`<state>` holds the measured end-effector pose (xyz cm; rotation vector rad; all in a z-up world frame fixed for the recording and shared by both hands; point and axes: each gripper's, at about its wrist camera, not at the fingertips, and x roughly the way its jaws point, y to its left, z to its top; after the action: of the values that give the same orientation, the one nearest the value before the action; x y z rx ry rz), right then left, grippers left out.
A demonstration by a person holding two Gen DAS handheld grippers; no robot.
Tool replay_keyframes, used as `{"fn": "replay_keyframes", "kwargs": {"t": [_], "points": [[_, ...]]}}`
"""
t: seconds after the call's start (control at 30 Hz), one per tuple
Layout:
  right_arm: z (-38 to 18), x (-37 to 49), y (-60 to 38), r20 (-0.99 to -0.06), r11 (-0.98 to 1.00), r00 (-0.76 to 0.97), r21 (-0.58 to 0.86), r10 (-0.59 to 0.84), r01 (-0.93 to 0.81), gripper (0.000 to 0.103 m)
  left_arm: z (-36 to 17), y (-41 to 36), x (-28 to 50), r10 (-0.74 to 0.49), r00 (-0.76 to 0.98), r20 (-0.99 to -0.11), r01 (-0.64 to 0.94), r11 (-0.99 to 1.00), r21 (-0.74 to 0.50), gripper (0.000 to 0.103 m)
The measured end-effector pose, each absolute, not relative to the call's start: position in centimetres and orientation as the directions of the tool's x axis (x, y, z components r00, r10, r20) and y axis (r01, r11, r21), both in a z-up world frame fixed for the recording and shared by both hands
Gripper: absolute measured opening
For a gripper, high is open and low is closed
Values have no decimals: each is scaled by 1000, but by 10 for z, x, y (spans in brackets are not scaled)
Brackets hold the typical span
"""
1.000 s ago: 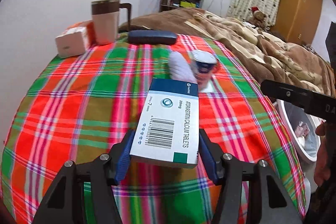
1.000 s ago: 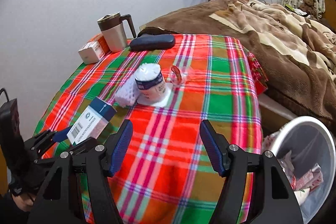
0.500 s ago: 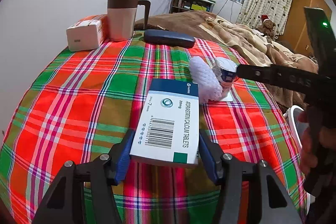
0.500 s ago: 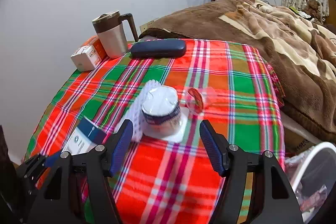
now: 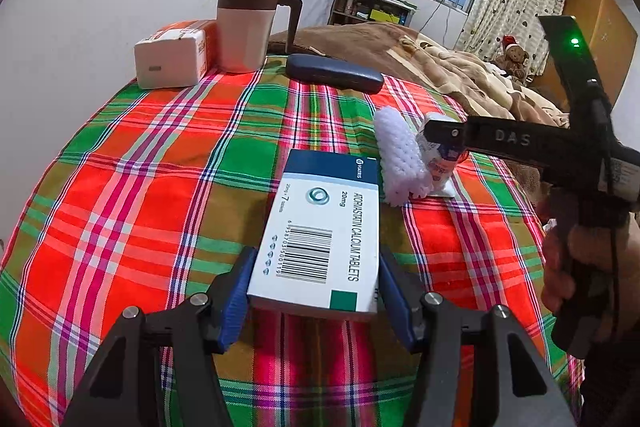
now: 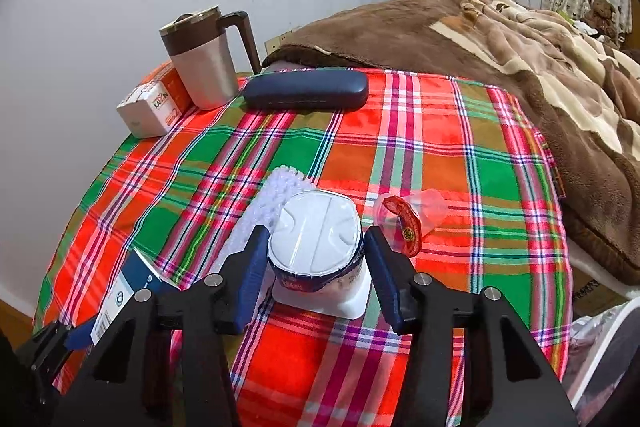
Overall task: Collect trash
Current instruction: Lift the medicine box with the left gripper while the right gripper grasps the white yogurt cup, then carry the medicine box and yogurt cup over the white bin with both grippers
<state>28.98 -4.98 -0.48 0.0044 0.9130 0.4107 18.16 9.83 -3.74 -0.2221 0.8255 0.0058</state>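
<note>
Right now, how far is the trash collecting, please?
Partly done. Some wrappers already lie in the white bin. In hand: the left gripper holds the tablet box, and the right gripper has just been closing around the upside-down yogurt cup, its pads not clearly pressing yet. Left on the plaid table: the white foam net and the small clear cup with red lid.

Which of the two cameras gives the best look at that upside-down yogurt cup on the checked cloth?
The right wrist view: the yogurt cup sits close and central between the right gripper fingers, its whole base visible. In the left wrist view the cup is small, partly hidden behind the white foam net and the right gripper's finger.
</note>
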Motion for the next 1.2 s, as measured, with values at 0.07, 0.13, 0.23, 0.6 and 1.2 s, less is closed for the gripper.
{"fn": "replay_keyframes", "kwargs": {"t": [0.07,0.13,0.23,0.6,1.2], "points": [[0,286,-52,-760,922,548,173,349,-347,50,-37,98,181,-81,680,-728,-91,977,-194,59],[5,281,-56,-753,921,556,174,353,-349,50,-36,98,180,-79,682,-727,-90,978,-191,59],[12,271,-63,-742,919,565,177,360,-353,50,-32,94,175,-76,687,-723,-86,979,-184,59],[18,224,-100,-726,918,574,216,380,-334,50,-13,67,155,-97,700,-707,-35,985,-170,59],[31,161,-174,-679,930,636,282,366,-235,50,13,-5,124,-166,708,-686,93,985,-143,59]]}}
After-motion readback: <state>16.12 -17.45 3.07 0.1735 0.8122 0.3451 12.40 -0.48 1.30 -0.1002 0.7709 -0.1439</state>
